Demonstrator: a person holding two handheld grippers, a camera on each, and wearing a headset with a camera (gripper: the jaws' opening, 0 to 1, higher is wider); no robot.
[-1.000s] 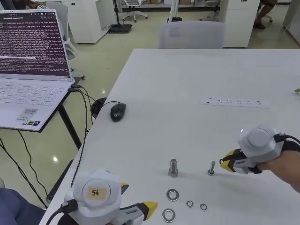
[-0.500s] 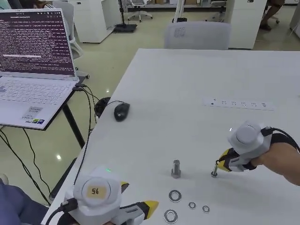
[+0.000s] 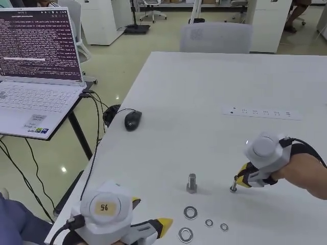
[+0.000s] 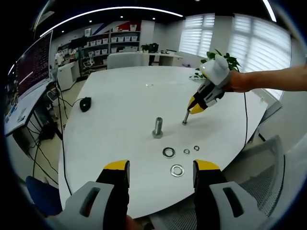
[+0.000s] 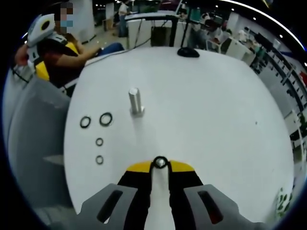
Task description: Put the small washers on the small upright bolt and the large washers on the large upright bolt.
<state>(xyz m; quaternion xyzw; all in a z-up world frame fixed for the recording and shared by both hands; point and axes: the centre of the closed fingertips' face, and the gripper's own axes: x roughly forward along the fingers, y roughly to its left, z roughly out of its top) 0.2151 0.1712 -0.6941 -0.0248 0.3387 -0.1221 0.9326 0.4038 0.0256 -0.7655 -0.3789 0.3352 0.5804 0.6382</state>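
The left gripper [image 4: 162,168] is nearest the person, on the near side of the large bolt [image 3: 191,182]. Its jaws are spread with nothing between them. Between it and that bolt the washers lie flat on the table [image 3: 204,97]. The large washers [image 3: 190,212] sit just in front of the bolt, and the small washers [image 3: 209,222] are in front and a little to its right. None has been threaded on yet.

Level with the large bolt and well to its right stands the small bolt [image 4: 184,119]. The right gripper [image 5: 159,165] has its jaws pinched on the bolt's top.

That grip looks like the main risk. The small bolt stands on a narrow base, so any sideways drag or twist on release would likely topple it, and it could roll into the washers. While the jaws cover its top, no washer can go on. The washers are thin and flat (awkward to lift), so a shallow approach may just slide them towards the large bolt.

The right gripper view looks straight along its jaws and makes the pinch plain, whereas in the head view the gripper's body covers most of the contact. The left gripper view shows how wide its own jaws are spread. The head view adds the mouse [image 3: 132,120] and power strip [image 3: 263,113], both far beyond the large bolt.
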